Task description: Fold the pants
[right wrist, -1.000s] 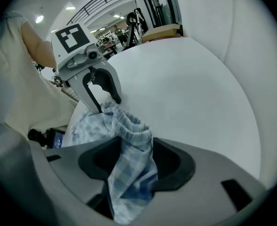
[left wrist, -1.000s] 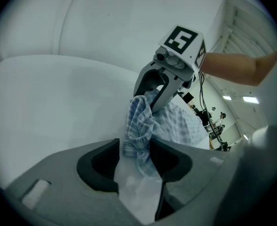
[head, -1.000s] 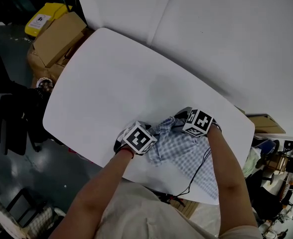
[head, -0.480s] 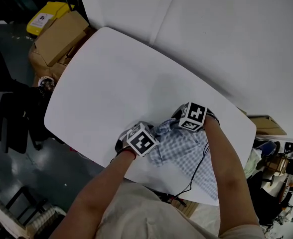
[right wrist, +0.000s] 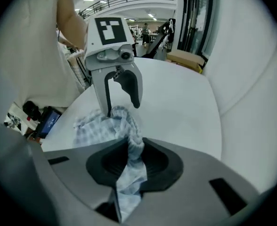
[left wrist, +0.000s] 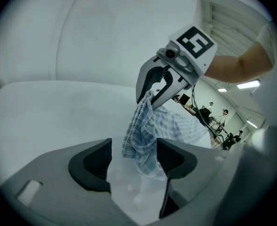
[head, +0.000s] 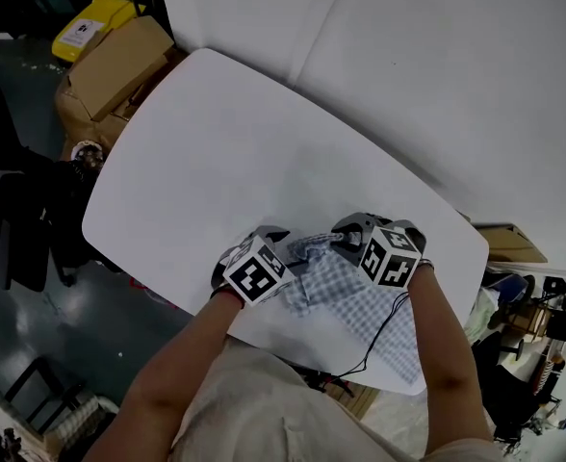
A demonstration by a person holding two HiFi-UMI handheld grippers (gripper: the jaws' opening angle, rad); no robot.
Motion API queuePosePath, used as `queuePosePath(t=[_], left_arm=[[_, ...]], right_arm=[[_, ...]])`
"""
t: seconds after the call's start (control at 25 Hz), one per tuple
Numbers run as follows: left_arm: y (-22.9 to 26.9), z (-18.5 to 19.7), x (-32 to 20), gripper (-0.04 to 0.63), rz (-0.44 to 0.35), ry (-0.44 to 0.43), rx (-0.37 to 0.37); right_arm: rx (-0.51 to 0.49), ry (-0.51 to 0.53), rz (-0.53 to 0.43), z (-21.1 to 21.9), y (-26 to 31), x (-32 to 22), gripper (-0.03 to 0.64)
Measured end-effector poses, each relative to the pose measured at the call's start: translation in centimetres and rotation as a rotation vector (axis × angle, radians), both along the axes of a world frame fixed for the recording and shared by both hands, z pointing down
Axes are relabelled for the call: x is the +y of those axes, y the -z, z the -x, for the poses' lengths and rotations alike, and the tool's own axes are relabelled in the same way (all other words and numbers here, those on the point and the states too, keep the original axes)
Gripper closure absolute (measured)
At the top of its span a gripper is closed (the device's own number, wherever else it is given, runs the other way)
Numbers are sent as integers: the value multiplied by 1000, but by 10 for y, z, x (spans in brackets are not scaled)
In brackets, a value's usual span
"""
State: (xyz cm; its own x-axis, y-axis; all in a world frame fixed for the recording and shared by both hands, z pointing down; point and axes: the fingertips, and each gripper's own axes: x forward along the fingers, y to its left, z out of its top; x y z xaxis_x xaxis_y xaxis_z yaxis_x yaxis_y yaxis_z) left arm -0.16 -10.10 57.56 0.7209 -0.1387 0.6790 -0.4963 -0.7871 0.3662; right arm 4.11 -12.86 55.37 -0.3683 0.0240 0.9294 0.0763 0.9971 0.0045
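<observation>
**A:** How far along is the fold?

**B:** Barely begun, I'd judge. On the white table [head: 216, 133] the checked pants [head: 346, 292] sit in a rumpled heap close to its near edge. There is no flat layer or crease anywhere.

**A:** And the grippers?

**B:** The right gripper [right wrist: 131, 161] has just been closing. It now pinches a twisted ridge of the cloth and holds it up off the table. The left gripper [left wrist: 134, 159] has just been opening. Its jaws stand wide, with fabric hanging between them but not squeezed.

**A:** What's left?

**B:** Nearly everything: spreading the pants out, laying the legs together, then folding.

**A:** Anything in the way?

**B:** The cardboard boxes [head: 119, 61] and a black chair [head: 18, 239] stand off the table's left side, well apart. Only the black cable [head: 377, 338] matters. It trails over the table's near edge, touching the pants, and might snag.
</observation>
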Motion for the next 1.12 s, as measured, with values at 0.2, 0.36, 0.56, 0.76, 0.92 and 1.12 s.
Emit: queuePosePath(t=[0.2,0.36,0.56,0.76,0.92,1.12], left_arm=[[40,-7,8,298,-105,-104,58],[64,-31,16,279,-168,-262,72],[57,-46,13,279,-172,-410,-3],[50,-47,16,455,-108,-475,-27],[51,-35,13,541,-1,-429,-12],[50,0,-10,543,130,-284,-17]], right_arm=[[-36,14,-122,2,28,18,535],[-39,54,-177,2,41,26,535],[-53,115,-209,8,52,32,535],[-69,154,-222,16,58,30,535],[-128,80,-177,28,58,23,532],[-276,-203,-92,37,70,-5,411]])
